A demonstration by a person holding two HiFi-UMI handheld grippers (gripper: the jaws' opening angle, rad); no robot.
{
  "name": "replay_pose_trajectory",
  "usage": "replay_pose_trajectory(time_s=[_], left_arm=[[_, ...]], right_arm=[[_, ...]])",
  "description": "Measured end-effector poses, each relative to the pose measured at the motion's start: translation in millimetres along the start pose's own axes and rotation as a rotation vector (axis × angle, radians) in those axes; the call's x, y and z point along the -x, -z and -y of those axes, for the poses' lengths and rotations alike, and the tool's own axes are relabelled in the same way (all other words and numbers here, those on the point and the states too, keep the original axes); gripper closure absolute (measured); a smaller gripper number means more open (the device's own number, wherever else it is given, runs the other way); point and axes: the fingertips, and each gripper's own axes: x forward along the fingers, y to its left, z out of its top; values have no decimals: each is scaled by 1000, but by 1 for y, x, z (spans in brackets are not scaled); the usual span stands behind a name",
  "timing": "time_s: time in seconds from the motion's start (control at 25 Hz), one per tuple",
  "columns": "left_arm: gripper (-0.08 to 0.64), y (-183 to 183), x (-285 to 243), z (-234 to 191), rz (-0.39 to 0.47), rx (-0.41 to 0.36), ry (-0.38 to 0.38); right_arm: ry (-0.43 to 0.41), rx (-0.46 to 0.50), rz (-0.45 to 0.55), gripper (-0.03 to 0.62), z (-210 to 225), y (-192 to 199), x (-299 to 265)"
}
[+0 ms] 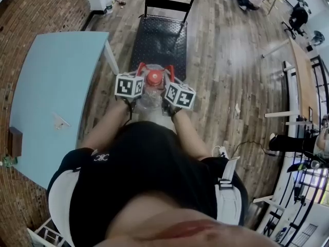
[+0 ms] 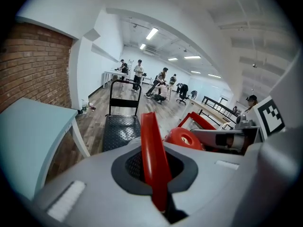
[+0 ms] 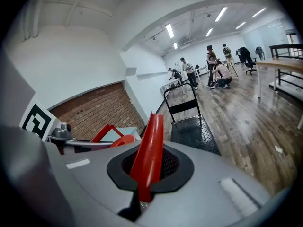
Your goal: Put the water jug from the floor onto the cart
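The water jug [image 1: 150, 98] is clear with a red cap [image 1: 154, 78] and sits low in front of me, between my two grippers. My left gripper [image 1: 140, 68] is on its left side and my right gripper [image 1: 169, 71] on its right, both close against the jug's neck. In the left gripper view the left gripper [image 2: 149, 126] has its red jaws shut with nothing between them, and the cap [image 2: 184, 138] shows just to their right. The right gripper [image 3: 154, 126] is likewise shut and empty, with the cap [image 3: 124, 141] to its left. The black cart [image 1: 159, 40] stands just beyond the jug.
A light blue table [image 1: 56, 96] stands to the left against a brick wall [image 1: 31, 14]. The cart's handle [image 1: 169, 4] is at its far end. Wooden floor [image 1: 231, 71] stretches to the right, with desks [image 1: 300, 71] and several people farther off.
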Motion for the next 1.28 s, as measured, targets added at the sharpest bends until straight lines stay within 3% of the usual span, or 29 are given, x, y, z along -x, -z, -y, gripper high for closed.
replay_pose_trajectory(time_s=[0.44, 0.72, 1.28], left_arm=[[560, -23, -30, 20, 23, 2, -43], [560, -43, -53, 16, 25, 11, -46], [558, -116, -153, -23, -35, -5, 107]], right_arm=[[-67, 0, -8, 577, 41, -21, -6], [-66, 16, -24, 577, 57, -41, -27], [56, 0, -72, 577, 100, -101, -116]])
